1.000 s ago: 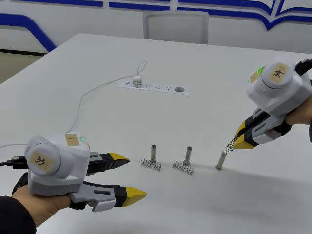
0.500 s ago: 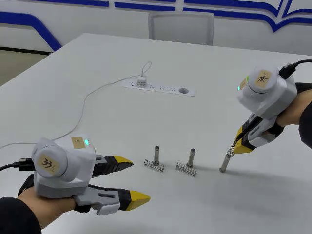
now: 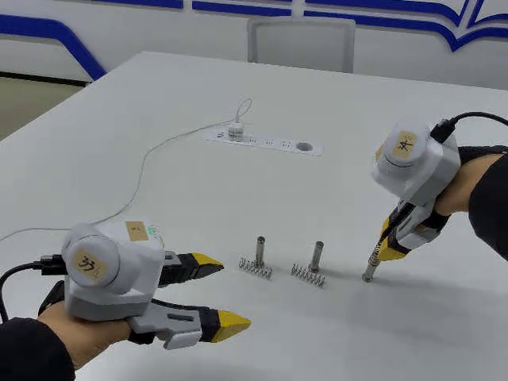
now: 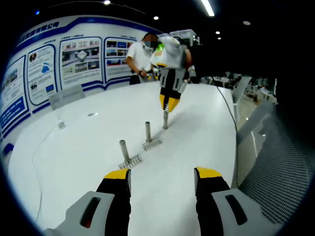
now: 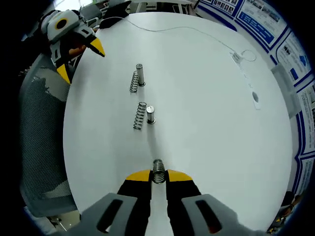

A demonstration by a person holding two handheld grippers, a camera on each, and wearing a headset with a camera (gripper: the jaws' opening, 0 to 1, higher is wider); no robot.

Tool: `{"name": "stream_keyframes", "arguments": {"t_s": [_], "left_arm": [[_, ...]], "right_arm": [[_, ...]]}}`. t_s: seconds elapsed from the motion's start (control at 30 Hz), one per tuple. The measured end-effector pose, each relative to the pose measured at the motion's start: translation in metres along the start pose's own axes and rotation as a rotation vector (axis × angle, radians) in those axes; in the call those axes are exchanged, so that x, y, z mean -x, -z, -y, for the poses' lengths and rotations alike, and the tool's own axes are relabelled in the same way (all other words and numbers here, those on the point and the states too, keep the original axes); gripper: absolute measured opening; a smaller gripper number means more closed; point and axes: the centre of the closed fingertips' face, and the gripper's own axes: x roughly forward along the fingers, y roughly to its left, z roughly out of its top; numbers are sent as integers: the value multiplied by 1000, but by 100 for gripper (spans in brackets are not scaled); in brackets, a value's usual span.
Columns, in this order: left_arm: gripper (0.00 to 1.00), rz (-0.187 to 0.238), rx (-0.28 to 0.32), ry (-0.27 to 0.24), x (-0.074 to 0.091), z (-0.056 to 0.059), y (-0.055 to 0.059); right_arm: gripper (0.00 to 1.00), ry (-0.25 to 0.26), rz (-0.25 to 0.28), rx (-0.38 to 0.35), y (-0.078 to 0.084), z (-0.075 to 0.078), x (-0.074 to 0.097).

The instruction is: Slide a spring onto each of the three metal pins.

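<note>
Right gripper (image 3: pixel 386 252) had its yellow-tipped fingers (image 5: pixel 139 178) pinched on a coiled wire spring (image 3: pixel 375 255), right at the top of the third steel pin (image 3: pixel 368 272). Left gripper (image 3: pixel 225 291) hung with its fingers spread. Two more springs (image 3: pixel 255 267) lay beside the other pins (image 3: pixel 260 248) on the smooth white tabletop (image 3: pixel 159 182).

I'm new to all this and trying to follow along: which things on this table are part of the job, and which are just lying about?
Part of the job: left pin, middle pin, right pin; left spring and middle spring lying beside their pins; third spring gripped in the right tool.

Just lying about: power strip, white cable, chair.
</note>
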Motion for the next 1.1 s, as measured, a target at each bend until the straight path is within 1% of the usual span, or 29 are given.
{"name": "stream_keyframes", "arguments": {"t_s": [0.2,0.43,0.57,0.73,0.9,1.0,1.07,1.1], "left_arm": [[53,-6,-6,7,-2,2,1],[52,-6,-1,3,-2,1,1],[52,-6,-2,3,-2,2,1],[52,-6,-1,2,-2,2,1],[52,-7,-4,4,-2,3,0],[52,-6,-2,3,-2,2,0],[52,-6,-2,2,-2,2,0],[52,-6,-2,3,-3,2,0]], "right_arm": [[12,-11,-36,-15,5,2,-14],[12,-17,-50,-38,11,2,-28],[12,-16,-56,-35,13,0,-29],[13,-9,-39,-33,11,2,-28],[17,10,-17,-38,9,5,-20],[20,39,-11,-28,7,8,-14],[20,56,-13,-28,5,6,-8],[20,64,-5,-29,2,5,-5]]}}
